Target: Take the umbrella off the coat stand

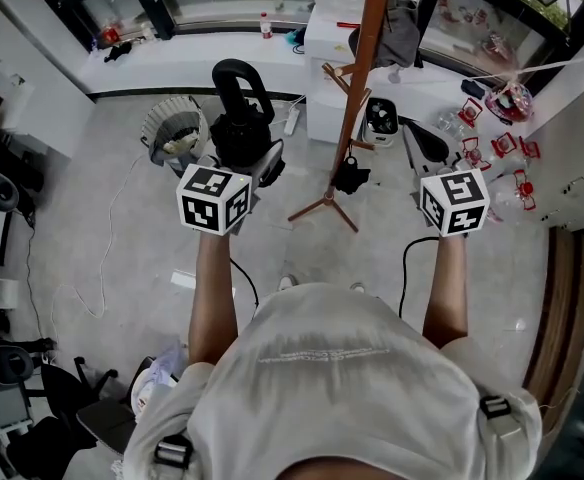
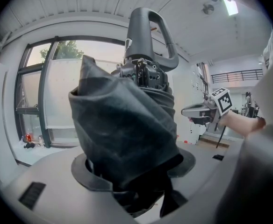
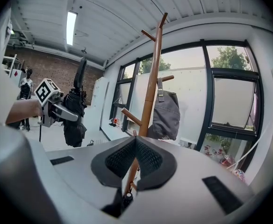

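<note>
- Umbrella [image 1: 240,118] off the coat stand [image 1: 362,78], held to the stand's left and well apart from its pole.
- Left gripper [image 1: 247,163] clamped on the folded black canopy, jaws partly apart around the bundle, curved handle uppermost.
- Only from the left gripper view: dark fabric filling the whole gap between the jaws, and metal ribs bunched just under the handle.
- Right gripper [image 1: 422,153] to the stand's right, level with the left one, jaws closed tip to tip with nothing between them.
- Only from the right gripper view: the stand's pole in line behind the closed jaws, wooden pegs branching off it, and a grey bag [image 3: 167,111] hanging from a peg on the window side.
- Also from that view: the umbrella upright in the left gripper, far to the stand's left.
- Only from the head view: the stand's splayed feet [image 1: 322,208] on the grey floor, and both forearms reaching out on either side of the stand.
</note>
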Tool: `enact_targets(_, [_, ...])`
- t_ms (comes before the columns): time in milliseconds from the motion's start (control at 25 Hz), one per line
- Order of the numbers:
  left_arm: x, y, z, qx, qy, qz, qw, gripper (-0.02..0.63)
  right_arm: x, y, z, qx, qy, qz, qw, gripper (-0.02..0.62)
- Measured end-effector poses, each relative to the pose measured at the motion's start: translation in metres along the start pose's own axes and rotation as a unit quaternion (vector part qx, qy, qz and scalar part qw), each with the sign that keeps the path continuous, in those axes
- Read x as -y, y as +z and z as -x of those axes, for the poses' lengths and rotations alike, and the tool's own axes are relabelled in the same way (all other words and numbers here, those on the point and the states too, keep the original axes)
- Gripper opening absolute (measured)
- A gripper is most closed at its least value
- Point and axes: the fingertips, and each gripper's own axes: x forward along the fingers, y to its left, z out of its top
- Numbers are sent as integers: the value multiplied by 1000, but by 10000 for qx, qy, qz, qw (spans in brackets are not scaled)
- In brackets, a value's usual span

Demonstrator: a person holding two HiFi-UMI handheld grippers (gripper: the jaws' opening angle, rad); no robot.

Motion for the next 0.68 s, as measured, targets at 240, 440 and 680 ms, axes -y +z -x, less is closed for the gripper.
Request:
enact_targets(240, [3, 0, -1, -34, -29, -18, 10000, 296, -1, -2, -1, -65, 35, 61, 10000, 24])
enact_targets(440, [4, -2, -2, -65, -61, -16, 10000, 296, -1, -4, -2, -103, 49, 58, 9999, 23])
enact_targets(680, [4, -7, -4, -66, -30, 35, 10000, 296, 0, -8, -2, -103, 57, 16, 9999, 23])
